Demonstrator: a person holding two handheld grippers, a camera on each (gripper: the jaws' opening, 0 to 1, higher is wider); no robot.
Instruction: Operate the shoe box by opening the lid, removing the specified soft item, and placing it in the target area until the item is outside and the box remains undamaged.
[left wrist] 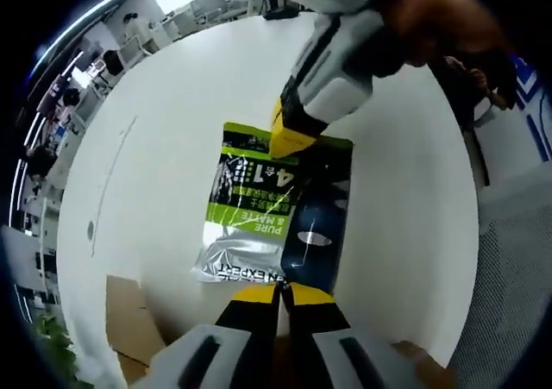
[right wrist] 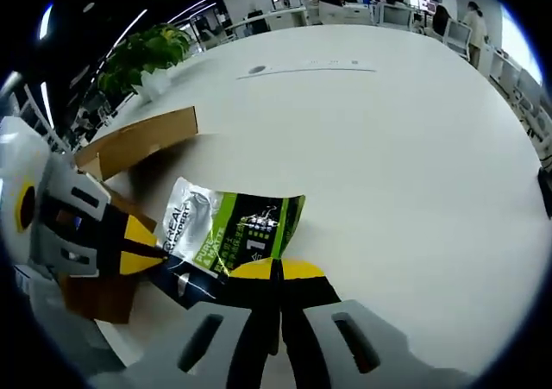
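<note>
A soft pouch (left wrist: 259,208), green, silver and dark blue with printed text, is stretched just above the white table (left wrist: 155,147). My left gripper (left wrist: 280,292) is shut on its near dark-blue edge. My right gripper (left wrist: 289,137) comes in from the top and pinches the far green edge. In the right gripper view the same pouch (right wrist: 228,229) runs from my shut right gripper (right wrist: 280,272) to the left gripper (right wrist: 138,244) at the left. The brown cardboard shoe box (right wrist: 95,294) sits under the left gripper with its lid flap (right wrist: 138,141) standing open.
Cardboard of the box (left wrist: 129,320) lies at the lower left of the left gripper view. A potted plant (right wrist: 147,53) stands past the box. A person's hand (left wrist: 431,27) holds the right gripper. Office desks and chairs (right wrist: 362,9) ring the wide table.
</note>
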